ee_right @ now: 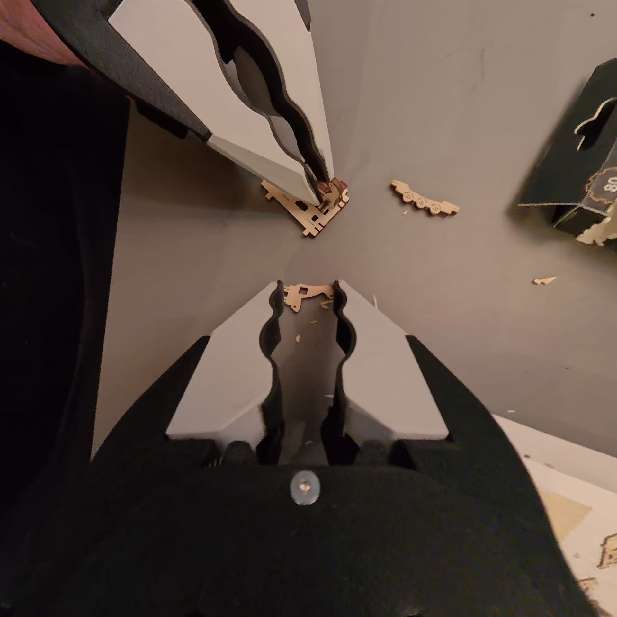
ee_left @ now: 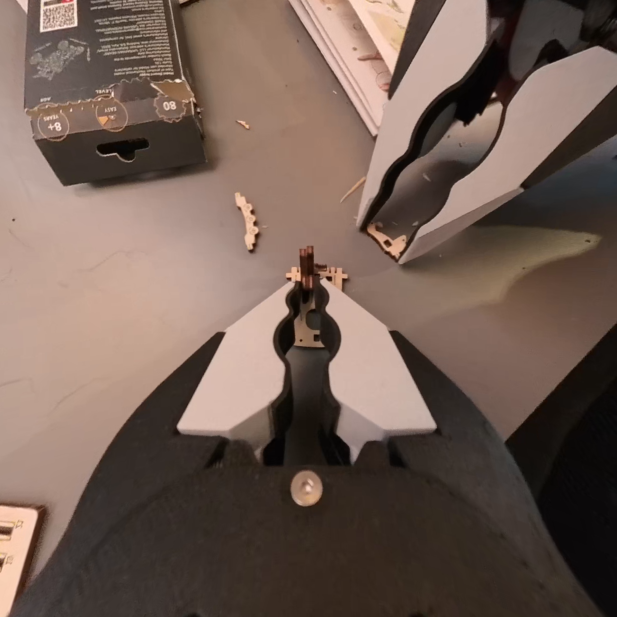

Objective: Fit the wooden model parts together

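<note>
My left gripper [ee_left: 309, 283] is shut on a small wooden assembly [ee_left: 329, 275]: a flat pale plate with dark upright pieces [ee_left: 307, 262] slotted into it. In the right wrist view the left gripper [ee_right: 319, 197] presses this assembly [ee_right: 317, 217] down on the grey table. My right gripper [ee_right: 306, 283] holds a thin flat wooden part [ee_right: 305, 293] edge to edge between its tips, low over the table. It also shows in the left wrist view [ee_left: 387, 243], just right of the assembly. A curved wooden part with three round marks [ee_left: 248, 220] [ee_right: 424, 202] lies loose beyond.
A torn black cardboard box [ee_left: 113, 90] [ee_right: 584, 150] stands at the far side. White sheets and a booklet [ee_left: 350, 50] lie nearby, and a wooden sheet [ee_right: 567, 500] sits by the right gripper. A toothpick [ee_left: 352, 190] and wood chips [ee_left: 243, 124] [ee_right: 542, 280] litter the grey table [ee_left: 133, 300]. The gap from one gripper's tips to the other's is roughly 5 cm.
</note>
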`<state>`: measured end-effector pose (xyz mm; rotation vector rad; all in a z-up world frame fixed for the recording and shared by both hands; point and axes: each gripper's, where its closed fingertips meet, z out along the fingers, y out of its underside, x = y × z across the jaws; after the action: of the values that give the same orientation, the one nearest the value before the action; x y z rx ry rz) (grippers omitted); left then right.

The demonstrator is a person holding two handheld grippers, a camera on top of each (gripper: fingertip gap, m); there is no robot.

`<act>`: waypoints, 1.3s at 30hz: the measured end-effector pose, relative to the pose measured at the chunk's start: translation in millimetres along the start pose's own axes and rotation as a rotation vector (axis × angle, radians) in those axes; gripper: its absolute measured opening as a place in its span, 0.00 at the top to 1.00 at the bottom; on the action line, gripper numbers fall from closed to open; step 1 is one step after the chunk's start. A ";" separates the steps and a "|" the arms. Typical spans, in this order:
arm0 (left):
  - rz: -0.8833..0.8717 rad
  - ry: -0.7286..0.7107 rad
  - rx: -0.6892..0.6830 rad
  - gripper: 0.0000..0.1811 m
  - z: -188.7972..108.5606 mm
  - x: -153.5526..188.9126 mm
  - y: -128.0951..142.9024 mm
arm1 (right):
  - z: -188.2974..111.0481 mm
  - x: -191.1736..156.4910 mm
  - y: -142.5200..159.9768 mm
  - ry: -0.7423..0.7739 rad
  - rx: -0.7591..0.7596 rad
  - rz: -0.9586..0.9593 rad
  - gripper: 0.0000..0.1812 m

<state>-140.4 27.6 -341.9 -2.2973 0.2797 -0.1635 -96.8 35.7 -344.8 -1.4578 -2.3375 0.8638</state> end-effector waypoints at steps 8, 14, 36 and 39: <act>0.058 0.041 -0.002 0.97 9.8 28.0 -8.0 | -16.1 -20.9 22.2 0.009 0.016 0.097 0.84; 0.083 0.063 -0.002 0.97 14.3 39.7 -11.7 | -29.4 -39.8 32.0 -0.060 0.051 0.077 0.74; 0.052 0.075 0.000 0.97 12.6 38.6 -10.5 | -31.3 -51.8 32.4 -0.185 0.007 -0.109 0.83; 0.054 0.075 0.000 0.97 12.6 38.8 -10.5 | -33.4 -47.9 28.7 -0.182 -0.007 -0.220 0.84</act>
<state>-98.8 33.6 -341.4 -2.2842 0.3795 -0.2220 -36.8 14.5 -331.2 -1.1373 -2.5739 0.9618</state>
